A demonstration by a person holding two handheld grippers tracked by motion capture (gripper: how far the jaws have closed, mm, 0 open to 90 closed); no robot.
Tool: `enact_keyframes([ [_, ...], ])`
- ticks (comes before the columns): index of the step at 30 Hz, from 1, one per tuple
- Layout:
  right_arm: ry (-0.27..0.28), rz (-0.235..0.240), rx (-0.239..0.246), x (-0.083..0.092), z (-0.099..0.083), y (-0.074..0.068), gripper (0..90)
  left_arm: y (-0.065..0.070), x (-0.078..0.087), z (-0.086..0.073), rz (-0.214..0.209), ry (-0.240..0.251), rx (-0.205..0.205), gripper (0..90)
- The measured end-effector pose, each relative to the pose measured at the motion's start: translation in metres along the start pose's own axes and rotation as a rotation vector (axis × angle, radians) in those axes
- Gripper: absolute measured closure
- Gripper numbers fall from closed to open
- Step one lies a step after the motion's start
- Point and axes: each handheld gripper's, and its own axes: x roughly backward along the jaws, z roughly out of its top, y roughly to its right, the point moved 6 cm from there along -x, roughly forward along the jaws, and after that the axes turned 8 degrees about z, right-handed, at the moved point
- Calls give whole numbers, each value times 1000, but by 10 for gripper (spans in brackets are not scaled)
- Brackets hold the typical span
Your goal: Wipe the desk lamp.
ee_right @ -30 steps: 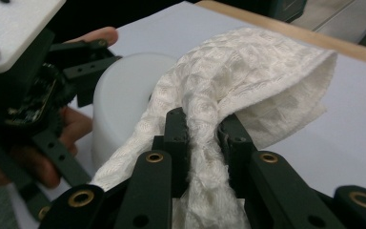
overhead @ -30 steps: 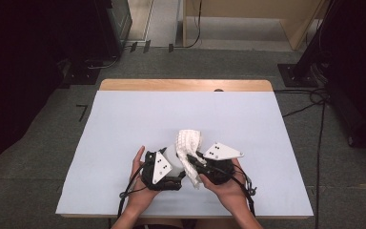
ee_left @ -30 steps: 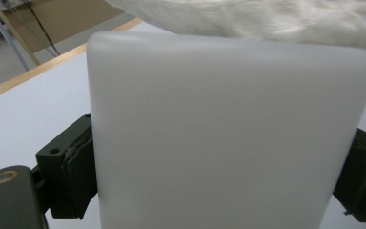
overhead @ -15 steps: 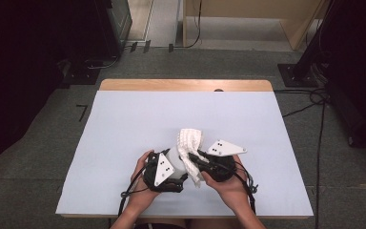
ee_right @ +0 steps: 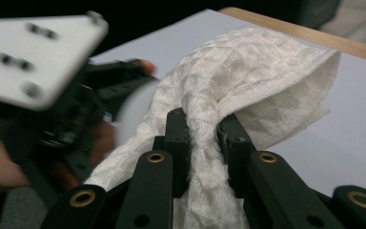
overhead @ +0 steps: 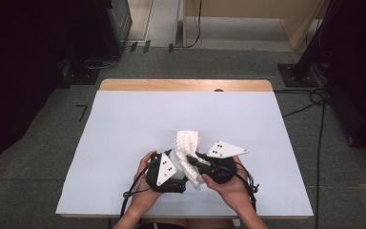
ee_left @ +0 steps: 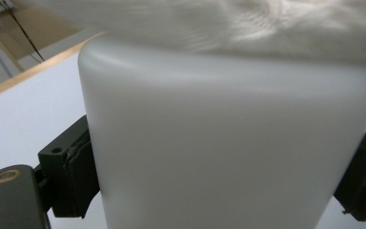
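Two grippers meet at the near edge of the white table, just right of its middle. The left gripper clamps a smooth white cup between its pads, the cup standing upright under a draped white waffle cloth. The right gripper pinches a bunched fold of that cloth, whose free end lies toward the far side.
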Motion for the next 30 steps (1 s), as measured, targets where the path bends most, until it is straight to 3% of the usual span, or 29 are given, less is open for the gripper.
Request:
enact_keyframes([
  [2,13,46,9,-5,4,-11,777,4,0,0,-18,4,-9,82],
  [3,13,44,8,-7,5,-13,776,4,0,0,-18,4,-9,83],
  [6,18,16,9,-7,4,-7,777,1,-1,-1,-29,1,11,84],
  [8,9,-45,4,-3,2,3,778,-1,-2,-1,-28,3,20,84],
  [10,3,-63,-23,2,0,8,781,-1,-2,0,-26,3,13,84],
  [13,-2,-33,-8,1,1,1,782,2,-2,1,-18,10,-2,84],
  [14,3,17,0,-2,3,-7,781,3,-2,1,-16,11,-11,84],
  [15,5,38,4,-4,4,-12,781,4,-3,1,-19,10,-18,84],
  [18,-1,43,23,-7,5,-16,780,5,-3,1,-16,13,-20,85],
  [19,9,4,20,-5,4,-6,780,4,-4,1,-16,15,-18,85],
  [21,13,-29,8,-1,2,2,780,2,-4,1,-23,13,-9,85],
  [23,5,-31,-5,3,0,7,781,2,-4,1,-26,15,-10,85],
  [25,-4,-13,6,2,1,2,782,3,-5,1,-23,17,-15,85],
  [26,-3,38,10,0,1,-5,782,4,-5,1,-22,19,-18,85],
  [27,-3,38,10,0,1,-5,782,4,-5,1,-22,19,-18,85],
  [28,9,87,7,-5,3,-14,781,5,-4,1,-18,20,-35,85],
  [30,12,74,8,-7,4,-15,781,3,-4,1,-24,18,-20,85],
])
